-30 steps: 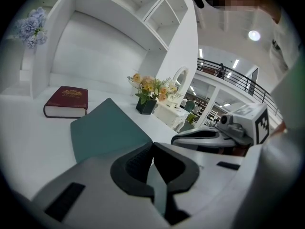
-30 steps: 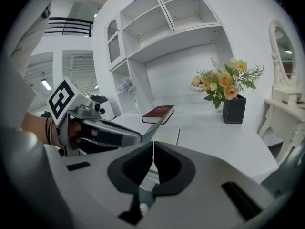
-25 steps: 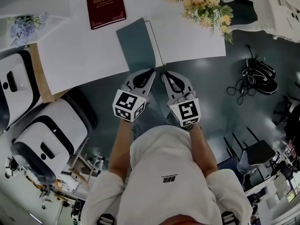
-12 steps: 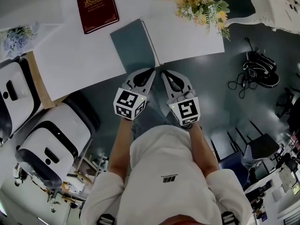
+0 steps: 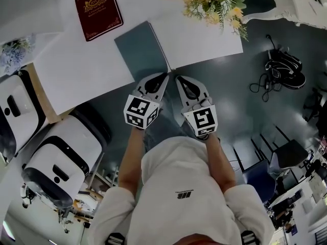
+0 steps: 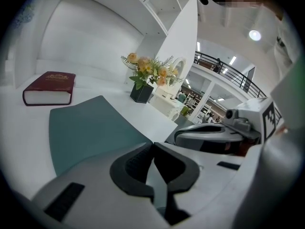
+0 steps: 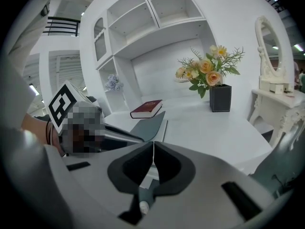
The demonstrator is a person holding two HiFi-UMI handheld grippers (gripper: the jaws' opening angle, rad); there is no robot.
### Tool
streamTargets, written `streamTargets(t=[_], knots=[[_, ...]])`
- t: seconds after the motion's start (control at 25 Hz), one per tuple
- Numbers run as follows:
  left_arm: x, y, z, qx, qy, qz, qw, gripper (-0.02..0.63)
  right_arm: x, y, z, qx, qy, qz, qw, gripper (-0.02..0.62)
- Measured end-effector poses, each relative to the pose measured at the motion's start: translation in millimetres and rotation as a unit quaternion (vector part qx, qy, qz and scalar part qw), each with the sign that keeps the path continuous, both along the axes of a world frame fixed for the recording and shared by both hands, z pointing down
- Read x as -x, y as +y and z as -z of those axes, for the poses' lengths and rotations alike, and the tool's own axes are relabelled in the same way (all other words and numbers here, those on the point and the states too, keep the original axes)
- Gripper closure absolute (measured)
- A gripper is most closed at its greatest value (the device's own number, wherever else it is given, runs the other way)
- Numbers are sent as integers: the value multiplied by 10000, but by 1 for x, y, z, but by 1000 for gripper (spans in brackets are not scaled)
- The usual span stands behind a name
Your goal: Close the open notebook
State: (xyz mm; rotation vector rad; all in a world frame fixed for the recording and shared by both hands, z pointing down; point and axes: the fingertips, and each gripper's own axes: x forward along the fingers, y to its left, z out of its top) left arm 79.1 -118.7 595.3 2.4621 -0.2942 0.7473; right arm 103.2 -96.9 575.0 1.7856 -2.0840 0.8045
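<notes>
White surface (image 5: 76, 70), seen from above.
- Item: open notebook, teal leaf spread flat (image 5: 142, 49), at the near edge. Its spine runs from the near edge towards the far edge. The pale right leaf is hard to tell from the surface.
- Left tongs (image 5: 162, 78): jaws together, empty, just short of the near edge below the teal leaf, so likely the nearer to it.
- Right tongs (image 5: 180, 79): jaws together, empty, just right of the spine line.
- Also: dark red hardcover book (image 5: 98, 10) at the far left.

It looks like a big showroom hall dressed as a home: white shelves (image 7: 143, 23), white table (image 7: 205, 128), flowers (image 7: 207, 73), a mirror (image 7: 269, 49), and a balcony rail (image 6: 228, 68).
</notes>
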Motion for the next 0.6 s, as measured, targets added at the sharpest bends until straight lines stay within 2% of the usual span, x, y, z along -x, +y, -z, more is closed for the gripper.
streamTargets(t=[0.6], knots=[[-7, 2, -6, 48, 8, -96, 9999, 606, -10, 3, -1, -10, -1, -165, 9999, 598]])
